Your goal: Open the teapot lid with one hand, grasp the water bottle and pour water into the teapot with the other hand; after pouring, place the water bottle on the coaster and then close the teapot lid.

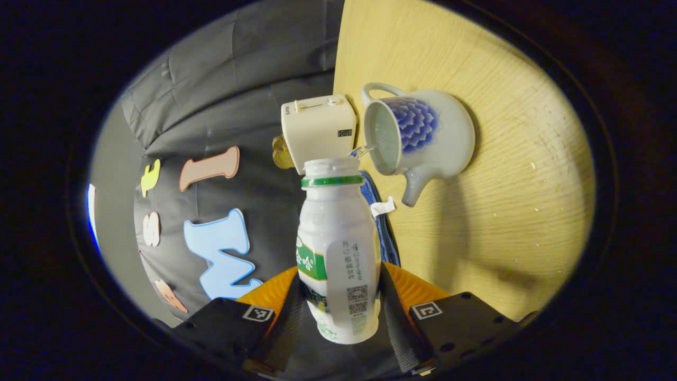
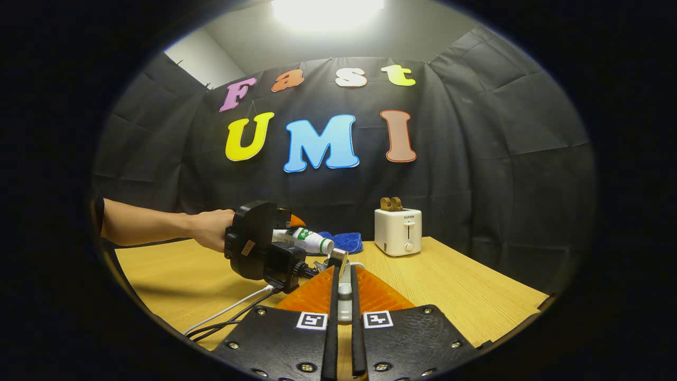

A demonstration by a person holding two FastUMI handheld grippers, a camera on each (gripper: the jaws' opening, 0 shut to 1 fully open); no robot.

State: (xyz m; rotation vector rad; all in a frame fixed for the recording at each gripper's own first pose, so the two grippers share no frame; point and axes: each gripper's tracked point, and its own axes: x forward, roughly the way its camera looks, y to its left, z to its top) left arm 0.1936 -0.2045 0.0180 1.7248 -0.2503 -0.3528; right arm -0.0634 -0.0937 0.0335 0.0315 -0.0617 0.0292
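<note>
Presently, in the left gripper view, the water bottle lies with its long axis running from 6 o'clock to 12 o'clock, its uncapped mouth pointing toward 12 o'clock. The left gripper has its fingers clamped on the bottle's lower body, one on each side. A thin stream of water runs from the bottle's mouth toward the teapot, which sits at about 1 o'clock from the bottle on the bench. The teapot's opening is uncovered and faces the bottle; its spout points toward 6 o'clock and its handle toward 12 o'clock. Whether water stands inside cannot be told. A toaster sits just beside the teapot at its 9 o'clock, and a blue cloth shows behind the bottle.

In the right gripper view, the right gripper has its fingers closed on a small pale piece, apparently the teapot lid, at 6 o'clock. At 9 o'clock a person's hand and bare forearm reach in level, holding the other gripper, with the bottle tipped near horizontal, mouth toward 3 o'clock and slightly down. The toaster stands at 2 o'clock with bread in its slot.
</note>
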